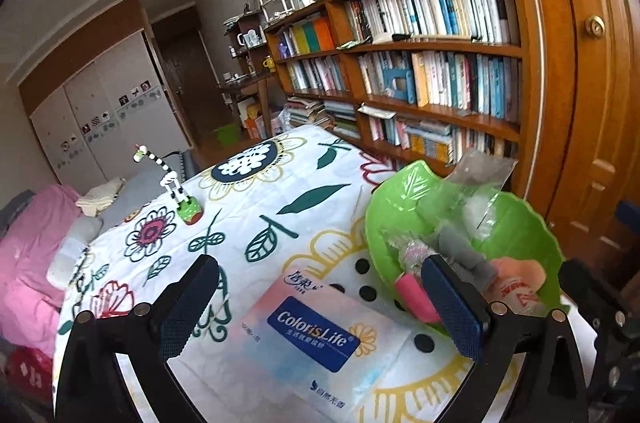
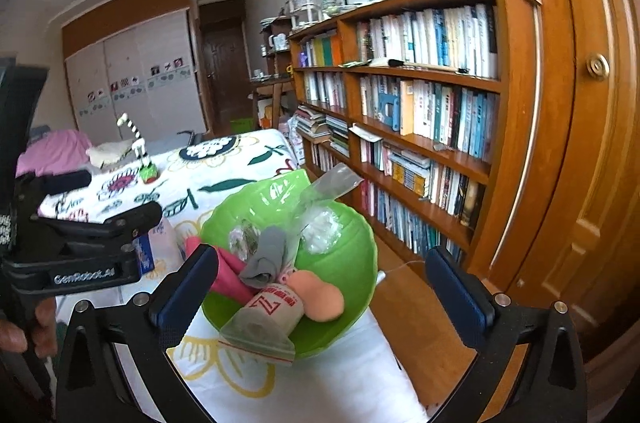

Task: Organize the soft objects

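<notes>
A green leaf-shaped bowl [image 1: 404,199] [image 2: 352,263] sits on the floral-cloth table. It holds a grey cloth [image 2: 266,259], a pink item [image 2: 230,279], a peach sponge [image 2: 322,297], a zip bag [image 2: 264,327] and a clear bag of cotton [image 2: 320,227]. A soft tissue pack [image 1: 316,339] lies in front of my left gripper [image 1: 324,307], which is open and empty above it. My right gripper [image 2: 322,299] is open and empty, its fingers spanning the bowl. The left gripper body [image 2: 80,247] shows in the right wrist view.
A zebra toy on a green base [image 1: 176,183] [image 2: 140,151] stands farther back on the table. A wooden bookcase [image 1: 420,71] [image 2: 420,103] and a door [image 2: 580,143] are to the right. A bed with pink bedding [image 1: 28,263] is on the left.
</notes>
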`<state>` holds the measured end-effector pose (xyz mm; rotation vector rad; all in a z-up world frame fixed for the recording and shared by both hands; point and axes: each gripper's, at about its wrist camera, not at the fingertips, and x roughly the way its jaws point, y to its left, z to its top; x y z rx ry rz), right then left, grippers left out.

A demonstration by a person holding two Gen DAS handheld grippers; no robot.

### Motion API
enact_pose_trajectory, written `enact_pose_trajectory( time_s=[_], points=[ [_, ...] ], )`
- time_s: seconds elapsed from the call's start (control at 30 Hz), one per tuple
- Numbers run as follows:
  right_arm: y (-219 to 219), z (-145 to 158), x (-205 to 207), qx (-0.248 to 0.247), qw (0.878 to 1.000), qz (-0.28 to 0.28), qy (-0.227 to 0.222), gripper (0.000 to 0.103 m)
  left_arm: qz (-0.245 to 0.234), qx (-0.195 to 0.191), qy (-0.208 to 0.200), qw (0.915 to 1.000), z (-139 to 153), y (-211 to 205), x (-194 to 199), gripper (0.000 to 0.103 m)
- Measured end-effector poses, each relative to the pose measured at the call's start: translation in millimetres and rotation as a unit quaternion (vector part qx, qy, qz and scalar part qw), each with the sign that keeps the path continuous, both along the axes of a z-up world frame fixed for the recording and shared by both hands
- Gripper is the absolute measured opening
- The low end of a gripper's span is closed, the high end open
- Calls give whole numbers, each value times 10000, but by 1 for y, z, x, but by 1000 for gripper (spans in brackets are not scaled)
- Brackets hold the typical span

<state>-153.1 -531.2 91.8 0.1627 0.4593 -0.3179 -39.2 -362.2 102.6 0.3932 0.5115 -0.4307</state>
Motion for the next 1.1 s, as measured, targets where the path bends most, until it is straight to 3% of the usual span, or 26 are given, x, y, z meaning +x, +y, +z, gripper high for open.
enact_pose_trajectory(
  time_s=[0.3, 1.1],
  points=[
    [12, -7, 2, -338, 9991, 172, 172, 103, 1, 272, 102, 9996, -8, -7, 1, 103],
    [10, -10, 1, -292, 9992, 159, 200, 103, -130, 401, 237, 9988, -16, -16, 1, 103]
  ],
)
